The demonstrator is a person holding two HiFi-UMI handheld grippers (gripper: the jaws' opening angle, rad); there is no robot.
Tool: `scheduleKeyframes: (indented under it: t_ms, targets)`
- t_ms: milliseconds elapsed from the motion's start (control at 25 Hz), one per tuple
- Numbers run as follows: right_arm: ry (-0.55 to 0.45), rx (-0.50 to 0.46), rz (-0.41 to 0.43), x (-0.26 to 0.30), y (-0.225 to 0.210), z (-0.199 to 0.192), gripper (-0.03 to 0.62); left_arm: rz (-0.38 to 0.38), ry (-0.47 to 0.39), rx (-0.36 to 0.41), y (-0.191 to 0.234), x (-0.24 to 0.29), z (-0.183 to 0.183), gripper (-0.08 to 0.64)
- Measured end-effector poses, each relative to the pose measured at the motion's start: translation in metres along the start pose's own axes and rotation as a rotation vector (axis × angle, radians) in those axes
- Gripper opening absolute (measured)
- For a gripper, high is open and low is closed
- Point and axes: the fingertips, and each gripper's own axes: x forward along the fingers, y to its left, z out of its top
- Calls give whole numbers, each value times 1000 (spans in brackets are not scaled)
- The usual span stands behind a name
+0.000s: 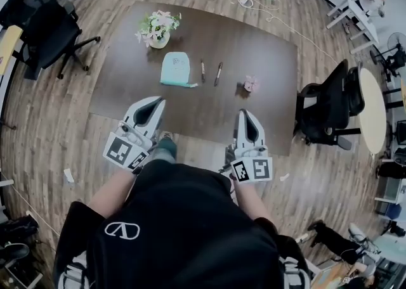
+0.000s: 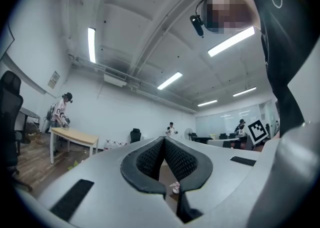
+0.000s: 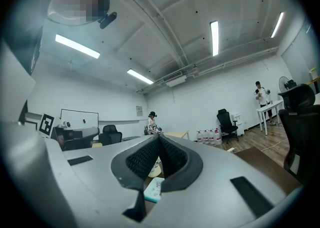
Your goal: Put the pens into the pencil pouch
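Observation:
A mint pencil pouch (image 1: 175, 68) lies flat on the dark brown table (image 1: 266, 53). Just right of it are two pens (image 1: 202, 70) (image 1: 218, 73), side by side and apart from the pouch. My left gripper (image 1: 154, 101) is at the table's near edge, shut and empty. My right gripper (image 1: 244, 115) is at the same edge further right, also shut and empty. Both stand well short of the pens. In the left gripper view the jaws (image 2: 163, 140) meet tip to tip. Below the closed jaws (image 3: 159, 137) in the right gripper view, the pouch (image 3: 155, 190) shows.
A vase of flowers (image 1: 157, 29) stands behind the pouch, and a small pink object (image 1: 251, 83) sits right of the pens. Black office chairs stand to the left (image 1: 47, 28) and right (image 1: 333, 107) of the table. A round table (image 1: 372, 110) is at the far right.

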Motion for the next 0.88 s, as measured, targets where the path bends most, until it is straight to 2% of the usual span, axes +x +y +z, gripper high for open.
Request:
scheduleKeyframes:
  t_ms: [440,600,880]
  targets:
    - [24,-57,-104,122,-11,-4,-2,-118,14,-60,115,78,-16,3]
    - [23,-61,-125,146,-10,-7,-2,-155,31,-62,134,95,-23,3]
    - [27,-43,-86,161,-18,-11,-2,-136,42,-54,136,113,-27,3]
